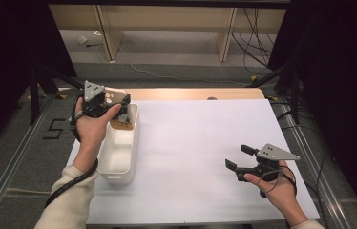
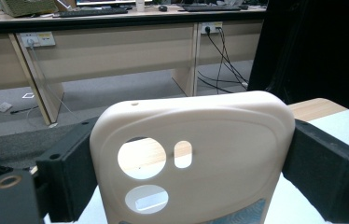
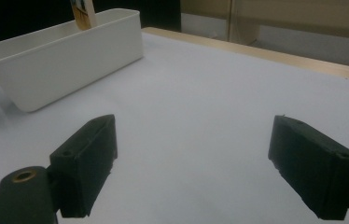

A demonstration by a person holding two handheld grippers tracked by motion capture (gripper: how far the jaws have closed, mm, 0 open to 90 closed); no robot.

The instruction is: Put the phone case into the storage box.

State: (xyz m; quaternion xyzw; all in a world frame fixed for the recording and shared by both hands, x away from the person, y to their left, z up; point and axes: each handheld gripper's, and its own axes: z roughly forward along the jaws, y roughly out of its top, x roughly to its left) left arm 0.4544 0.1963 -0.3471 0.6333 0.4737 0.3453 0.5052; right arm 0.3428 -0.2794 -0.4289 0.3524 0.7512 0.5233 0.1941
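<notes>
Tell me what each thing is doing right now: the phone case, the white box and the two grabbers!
Cream plastic phone case: upright, clamped between the left gripper's jaws, over the far end of the bin.
White rectangular plastic bin: standing on the white table, open at the top.
Left gripper: shut on the case, held above the bin.
Right gripper: open, nothing between its jaws, just above the white table.

phone case (image 2: 196,154) bottom cut off by frame edge, lower end hidden inside bin (image 1: 119,157)
</notes>
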